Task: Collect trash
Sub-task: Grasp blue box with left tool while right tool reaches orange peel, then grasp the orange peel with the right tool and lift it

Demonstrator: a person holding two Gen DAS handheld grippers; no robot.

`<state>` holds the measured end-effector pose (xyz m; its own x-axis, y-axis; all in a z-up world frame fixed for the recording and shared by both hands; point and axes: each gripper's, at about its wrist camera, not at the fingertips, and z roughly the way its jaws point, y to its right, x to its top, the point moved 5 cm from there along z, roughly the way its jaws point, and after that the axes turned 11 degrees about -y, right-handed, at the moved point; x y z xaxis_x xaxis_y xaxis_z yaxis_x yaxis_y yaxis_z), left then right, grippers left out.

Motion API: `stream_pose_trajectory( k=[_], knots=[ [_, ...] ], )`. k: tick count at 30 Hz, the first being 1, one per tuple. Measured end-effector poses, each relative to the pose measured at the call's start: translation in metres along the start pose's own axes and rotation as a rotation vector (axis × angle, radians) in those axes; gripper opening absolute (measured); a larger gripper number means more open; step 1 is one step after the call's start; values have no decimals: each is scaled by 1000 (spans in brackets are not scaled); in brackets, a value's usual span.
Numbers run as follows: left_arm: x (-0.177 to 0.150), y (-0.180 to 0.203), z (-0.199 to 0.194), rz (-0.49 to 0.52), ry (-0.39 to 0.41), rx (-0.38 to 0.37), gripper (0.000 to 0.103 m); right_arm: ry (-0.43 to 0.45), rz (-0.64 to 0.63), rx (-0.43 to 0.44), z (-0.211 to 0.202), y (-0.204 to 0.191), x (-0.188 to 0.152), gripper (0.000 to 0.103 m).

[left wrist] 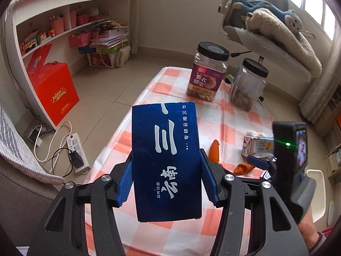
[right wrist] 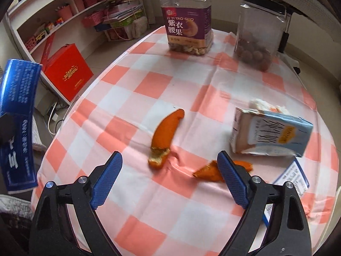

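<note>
Both blue fingers (left wrist: 127, 183) of your left gripper (left wrist: 166, 183) press on the sides of the dark blue carton (left wrist: 166, 160), which you hold clear above the near end of the checked tablecloth (right wrist: 191, 89). Your right gripper (right wrist: 170, 181) stands wide with nothing between its pads, pointing down at the cloth.

Trash left on the table: a long orange peel (right wrist: 165, 136) near the middle of the cloth, just ahead of the right gripper; a smaller peel piece (right wrist: 210, 171) partly behind the right-hand finger (right wrist: 232, 181); a crushed milk carton (right wrist: 268, 136) lying on its side toward the right edge, with crumpled white paper (right wrist: 266, 106) just behind it; and a flat printed card (right wrist: 294, 179) near the right edge. The cashew jar (right wrist: 186, 19) and the clear jar (right wrist: 257, 34) of round brown snacks stand at the far end; I judge they are not trash.

Risks from here:
- The grip sits low on the blue carton, so a quick swing could tilt it out.
- A flat, curved peel may slide ahead of your pads, or the pads may pinch and bunch the loose cloth instead.
- Dragging the cloth could shift the jars.
- The small peel is half hidden, so it is easy to miss.
</note>
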<state>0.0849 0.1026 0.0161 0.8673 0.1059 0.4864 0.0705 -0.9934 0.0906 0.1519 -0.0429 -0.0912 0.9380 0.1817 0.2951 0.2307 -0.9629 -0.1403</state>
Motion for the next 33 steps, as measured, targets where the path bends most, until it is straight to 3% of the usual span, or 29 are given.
stream_pose_trajectory(
  k=[3,8,11,12,22,33],
  knots=[
    [3,-9,-1,-22,1,-6,56,-30,21,-11,18,-13,16,83],
    [5,-19,-4,-30,18,10,56,-85,66,-40,47,-12,26,61],
    [7,-28,-3,-48,20,11,56,-65,72,-70,46,-12,30,37],
    [7,-31,-2,-57,19,14,56,-63,71,-60,45,-12,31,20],
    [3,-48,-6,-144,32,2,56,22,70,-18,-1,-1,23,20],
    [-2,-10,-23,-104,66,-60,56,180,52,-41,-86,26,-4,20]
  ],
)
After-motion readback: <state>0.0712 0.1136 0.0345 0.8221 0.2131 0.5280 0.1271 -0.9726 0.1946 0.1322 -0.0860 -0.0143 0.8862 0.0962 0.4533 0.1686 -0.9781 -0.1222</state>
